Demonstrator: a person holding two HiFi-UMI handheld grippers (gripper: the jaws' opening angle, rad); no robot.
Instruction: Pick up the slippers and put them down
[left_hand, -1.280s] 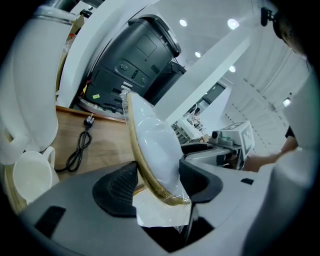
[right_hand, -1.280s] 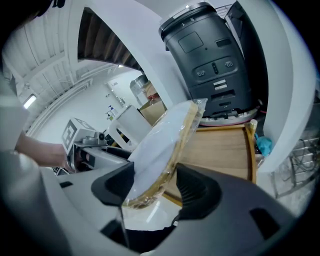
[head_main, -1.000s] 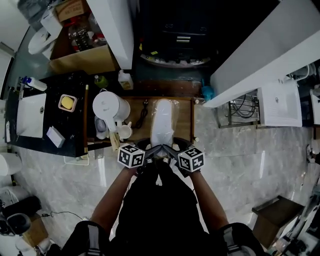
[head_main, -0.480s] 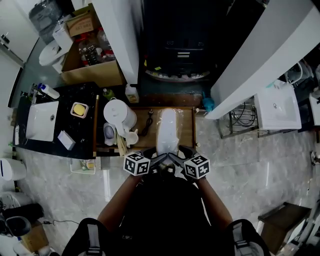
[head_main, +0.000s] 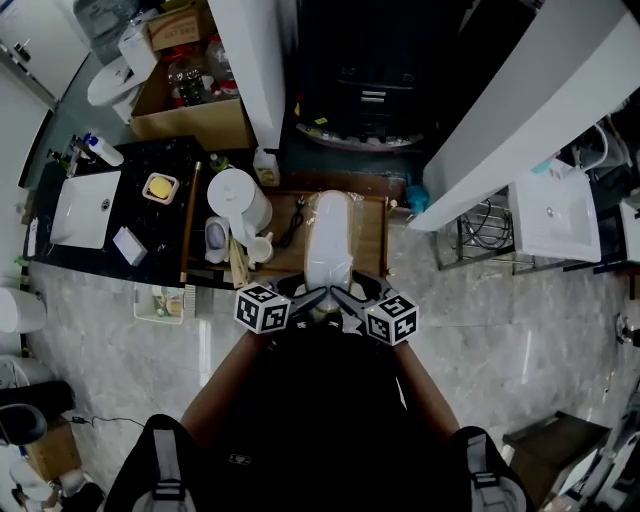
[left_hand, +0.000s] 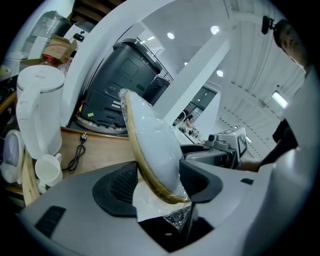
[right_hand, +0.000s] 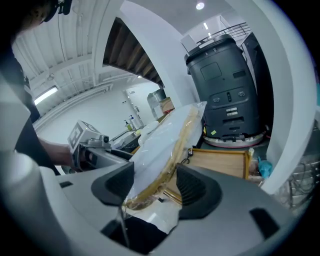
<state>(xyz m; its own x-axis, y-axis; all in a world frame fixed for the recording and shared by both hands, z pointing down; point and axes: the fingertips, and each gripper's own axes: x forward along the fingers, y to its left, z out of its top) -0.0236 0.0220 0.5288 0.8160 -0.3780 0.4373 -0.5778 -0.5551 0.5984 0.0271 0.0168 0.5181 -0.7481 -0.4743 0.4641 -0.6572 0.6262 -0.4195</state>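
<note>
We hold the plastic-wrapped slippers by their near end with both tools. The left tool and the right tool each have their jaws closed narrowly on the wrapped heel. The slippers slant up over the middle of the wooden worktop, with a white kettle near its left edge

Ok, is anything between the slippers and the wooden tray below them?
Nothing visible. Left gripper and right gripper hold the slippers over the tray; the cable and cup lie at its left. Directly under the slippers is hidden.
</note>
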